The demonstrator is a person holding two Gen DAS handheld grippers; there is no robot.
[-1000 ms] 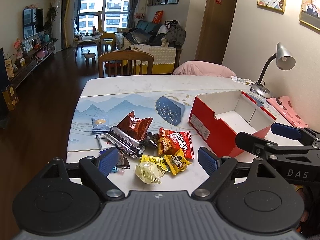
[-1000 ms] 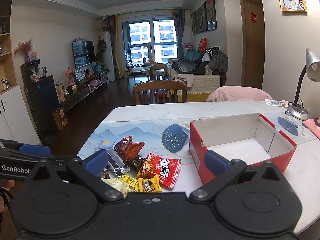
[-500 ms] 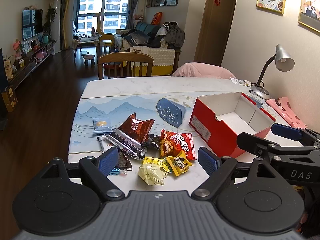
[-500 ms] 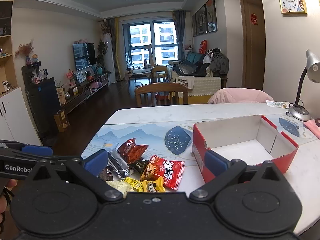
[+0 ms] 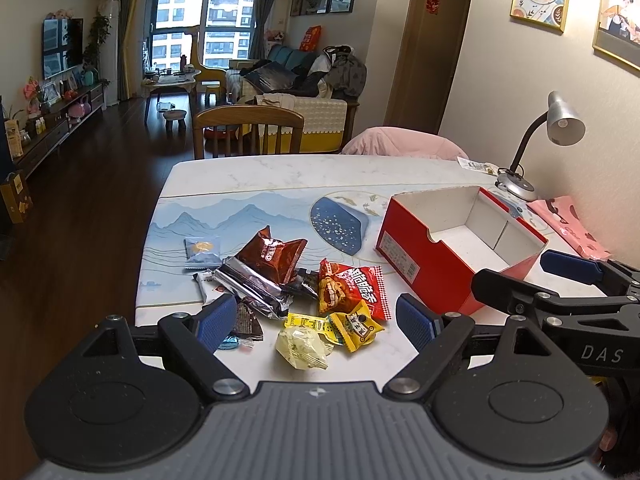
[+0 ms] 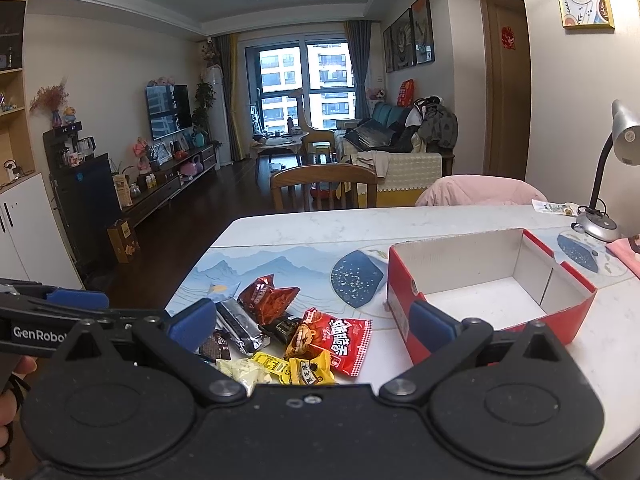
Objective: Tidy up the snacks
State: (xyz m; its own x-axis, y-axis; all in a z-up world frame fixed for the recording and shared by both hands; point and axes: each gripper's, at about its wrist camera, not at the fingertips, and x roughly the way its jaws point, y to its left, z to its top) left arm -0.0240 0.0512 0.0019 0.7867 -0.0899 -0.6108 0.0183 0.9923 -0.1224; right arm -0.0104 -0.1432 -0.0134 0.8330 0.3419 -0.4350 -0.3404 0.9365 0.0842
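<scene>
A pile of snack packets lies near the table's front edge: a brown bag (image 5: 276,254), a silver-black wrapper (image 5: 252,286), a red packet (image 5: 352,290), yellow packets (image 5: 356,328), a pale green packet (image 5: 302,348) and a blue packet (image 5: 202,251). An empty red box (image 5: 420,252) with a white inside stands to their right. My left gripper (image 5: 316,320) is open and empty above the pile's near side. My right gripper (image 6: 312,320) is open and empty, above the red packet (image 6: 340,340) and left of the box (image 6: 400,304).
A grey desk lamp (image 5: 556,128) and a pink pouch (image 5: 568,220) stand at the table's right by the wall. A wooden chair (image 5: 248,132) and a pink cushion (image 5: 400,144) are at the far edge. The table (image 5: 280,172) drops off to the floor at left.
Both grippers have moved slightly back and up from the table, so the snacks and box sit a little farther off. Both stay open. No snack has moved.
</scene>
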